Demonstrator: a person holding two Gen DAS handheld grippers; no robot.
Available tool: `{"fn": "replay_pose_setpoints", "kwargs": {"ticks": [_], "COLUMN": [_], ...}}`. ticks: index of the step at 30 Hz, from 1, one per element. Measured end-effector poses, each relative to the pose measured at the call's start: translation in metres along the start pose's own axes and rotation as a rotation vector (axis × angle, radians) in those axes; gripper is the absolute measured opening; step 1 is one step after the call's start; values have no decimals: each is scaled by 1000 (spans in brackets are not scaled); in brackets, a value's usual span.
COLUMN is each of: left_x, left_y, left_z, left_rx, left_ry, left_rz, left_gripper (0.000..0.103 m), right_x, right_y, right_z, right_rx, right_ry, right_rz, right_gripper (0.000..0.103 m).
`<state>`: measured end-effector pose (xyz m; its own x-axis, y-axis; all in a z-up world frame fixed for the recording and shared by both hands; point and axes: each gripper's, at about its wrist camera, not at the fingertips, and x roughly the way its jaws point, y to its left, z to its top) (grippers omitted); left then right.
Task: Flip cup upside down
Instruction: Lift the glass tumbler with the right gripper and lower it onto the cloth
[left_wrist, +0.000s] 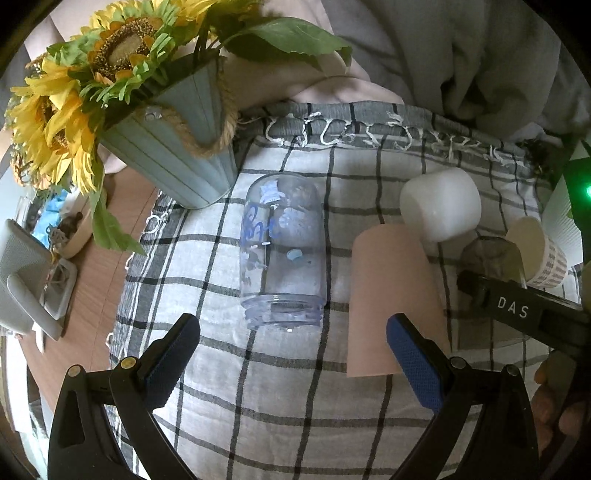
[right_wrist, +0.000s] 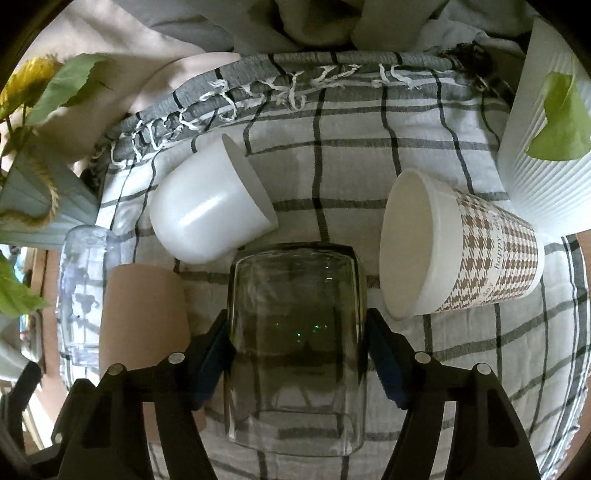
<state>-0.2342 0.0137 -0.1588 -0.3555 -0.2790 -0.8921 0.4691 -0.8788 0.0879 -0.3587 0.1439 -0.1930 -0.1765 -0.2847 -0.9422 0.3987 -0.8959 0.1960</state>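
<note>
Right gripper (right_wrist: 297, 363) clenched on smoky glass cup (right_wrist: 295, 343), pads on its two sides; cup lies on checked cloth (right_wrist: 461, 369) between pink cup (right_wrist: 144, 317) and houndstooth paper cup (right_wrist: 461, 247), long axis pointing away from gripper; left gripper (left_wrist: 291, 365) released, near printed clear jar (left_wrist: 282, 251).

You see a white-and-grey checked cloth (right_wrist: 332, 122), a brown houndstooth paper cup (right_wrist: 480, 258), a plain white cup (right_wrist: 207, 214) and yellow sunflowers (left_wrist: 66, 92).
</note>
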Motion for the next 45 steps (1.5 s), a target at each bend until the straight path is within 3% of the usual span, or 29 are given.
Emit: {"fn": "replay_pose_setpoints", "kwargs": {"ticks": [11,18,23,31,45], "left_x": [-29,-29,-21,-7,7], "left_y": [15,40,61,87,96], "left_z": [-15,-46,-71,-107,-126], "left_rx": [-11,0,-27,-51,-83], "left_ry": [-56,11,67,136,192], "left_rz": [-50,-112,-132,-104,-48], "left_gripper": [103,103,103,103,103], "right_x": [-57,-91,-88,-69,-33], "right_y": [0,22,38,64,78], "right_z": [-32,-85,-116,-152,-163], "right_rx": [-1,28,54,32,-2], "right_ry": [-100,-127,-97,-37,16], "right_rz": [28,56,71,57,11], "right_gripper": [69,69,69,69,69]}}
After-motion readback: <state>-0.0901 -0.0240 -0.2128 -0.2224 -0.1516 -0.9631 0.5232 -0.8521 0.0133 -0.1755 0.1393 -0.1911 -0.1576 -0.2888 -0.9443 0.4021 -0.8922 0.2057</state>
